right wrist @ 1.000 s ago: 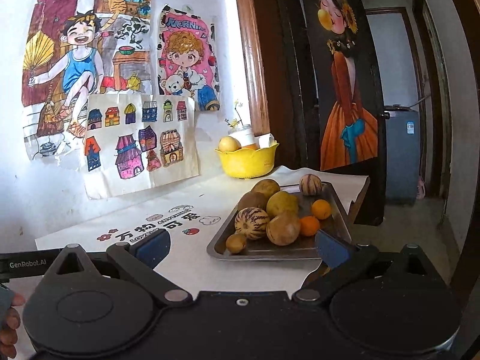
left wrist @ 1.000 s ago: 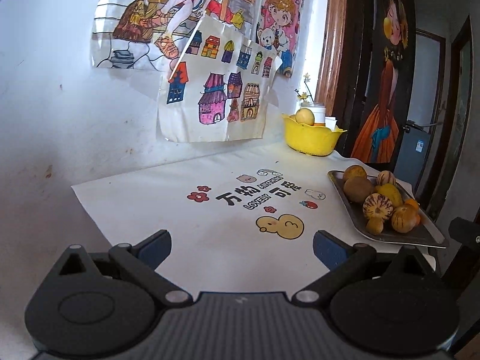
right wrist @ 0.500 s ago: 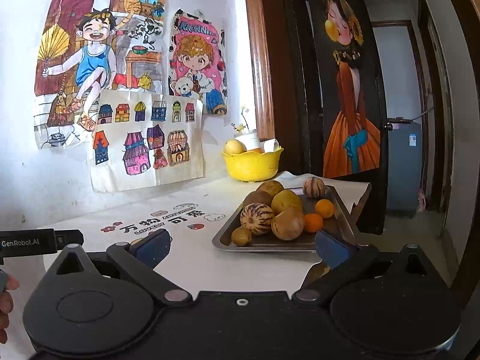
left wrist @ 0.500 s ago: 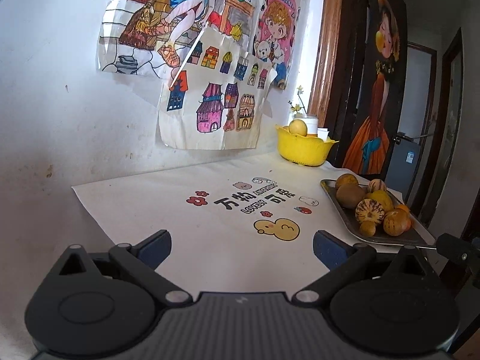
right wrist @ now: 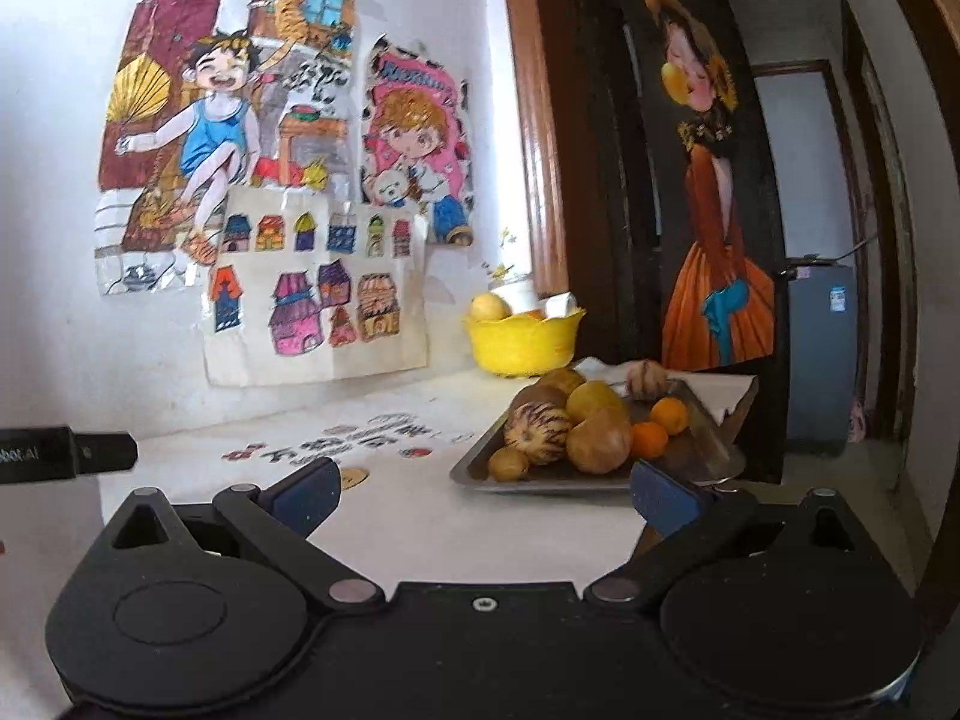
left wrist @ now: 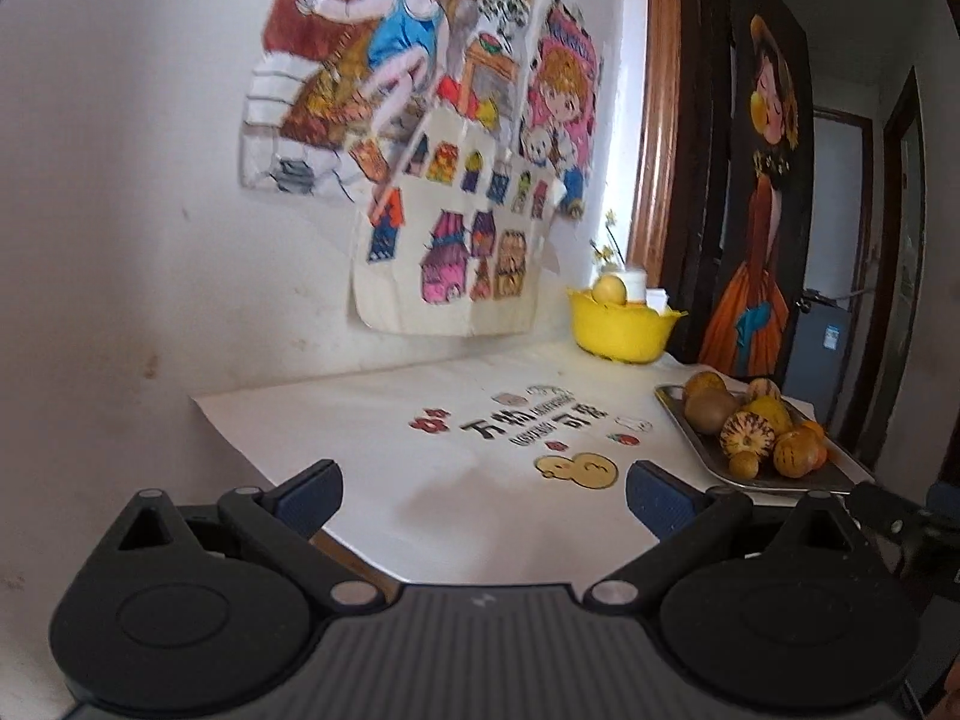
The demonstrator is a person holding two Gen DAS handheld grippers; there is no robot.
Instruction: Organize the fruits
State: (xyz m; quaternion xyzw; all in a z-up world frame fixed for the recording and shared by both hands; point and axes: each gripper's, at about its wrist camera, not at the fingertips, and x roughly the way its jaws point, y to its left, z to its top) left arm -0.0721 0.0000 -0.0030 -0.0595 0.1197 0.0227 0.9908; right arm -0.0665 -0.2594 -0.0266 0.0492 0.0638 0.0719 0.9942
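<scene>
A metal tray (right wrist: 480, 465) at the table's right end holds several fruits: a striped melon (right wrist: 536, 427), yellow and brown round fruits and two small oranges (right wrist: 649, 438). The tray also shows in the left wrist view (left wrist: 696, 441). A yellow bowl (right wrist: 522, 343) with a pale fruit stands at the back by the wall; it also shows in the left wrist view (left wrist: 621, 330). My left gripper (left wrist: 483, 495) is open and empty over the table's near edge. My right gripper (right wrist: 486, 489) is open and empty, in front of the tray.
The white tablecloth (left wrist: 420, 450) has printed characters and a yellow duck. Drawings (right wrist: 270, 192) hang on the wall behind. A dark door with a painted figure (right wrist: 714, 210) stands right of the table. The left gripper's body (right wrist: 66, 453) juts in at the left.
Both grippers have pulled back from the table and tilted up; the tray and bowl look smaller and farther. Both stay open.
</scene>
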